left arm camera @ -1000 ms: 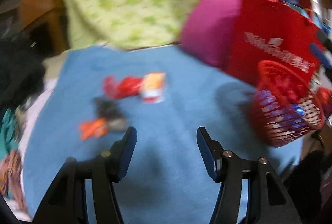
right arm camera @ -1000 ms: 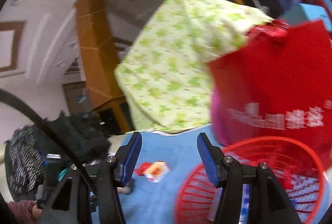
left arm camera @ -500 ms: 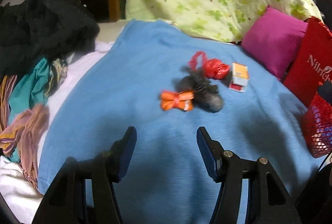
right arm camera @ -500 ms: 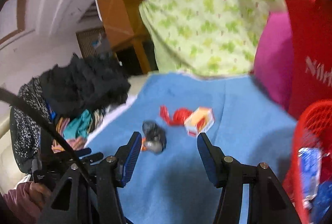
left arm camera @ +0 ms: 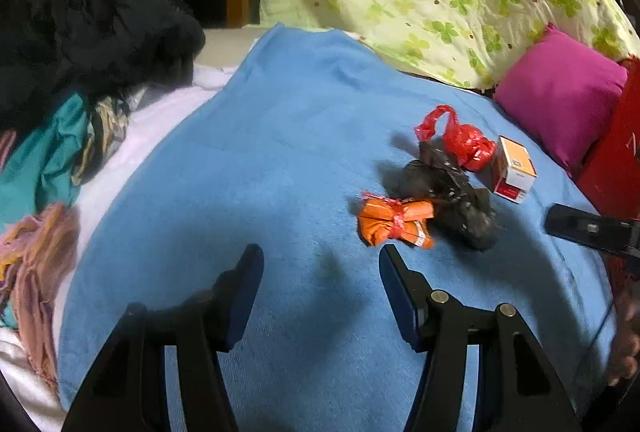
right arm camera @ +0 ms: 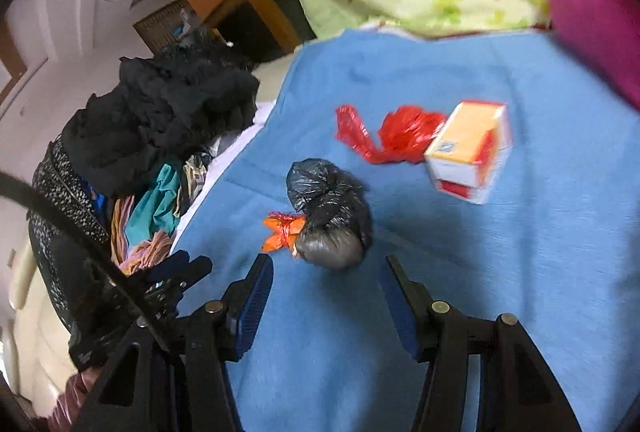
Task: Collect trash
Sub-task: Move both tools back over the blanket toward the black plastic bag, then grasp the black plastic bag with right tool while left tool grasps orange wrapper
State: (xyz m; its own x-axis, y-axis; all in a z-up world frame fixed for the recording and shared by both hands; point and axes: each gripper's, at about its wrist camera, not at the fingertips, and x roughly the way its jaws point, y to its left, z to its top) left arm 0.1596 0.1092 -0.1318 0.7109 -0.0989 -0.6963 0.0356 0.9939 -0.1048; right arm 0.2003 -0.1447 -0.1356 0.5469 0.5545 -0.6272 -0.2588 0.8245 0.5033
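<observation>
Both grippers have swung down toward the blue blanket (left arm camera: 280, 136), off the red mesh basket. Left gripper (left arm camera: 320, 272) and right gripper (right arm camera: 328, 284) gape, empty. Crumpled orange wrapper (left arm camera: 394, 222), knotted black plastic bag (right arm camera: 328, 208), red plastic bag (right arm camera: 390, 136) and orange-and-white carton (right arm camera: 472, 148) lie clustered mid-blanket.

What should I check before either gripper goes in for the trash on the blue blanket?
1. Left gripper fingers apart, nothing between them: ok.
2. Right gripper fingers apart, nothing between them: ok.
3. Black bag just ahead of the right gripper, path free: ok.
4. Orange wrapper touching the black bag, may shift together: not ok.
5. Red bag and small box loose on the blanket: ok.
6. Basket position: cannot tell.
</observation>
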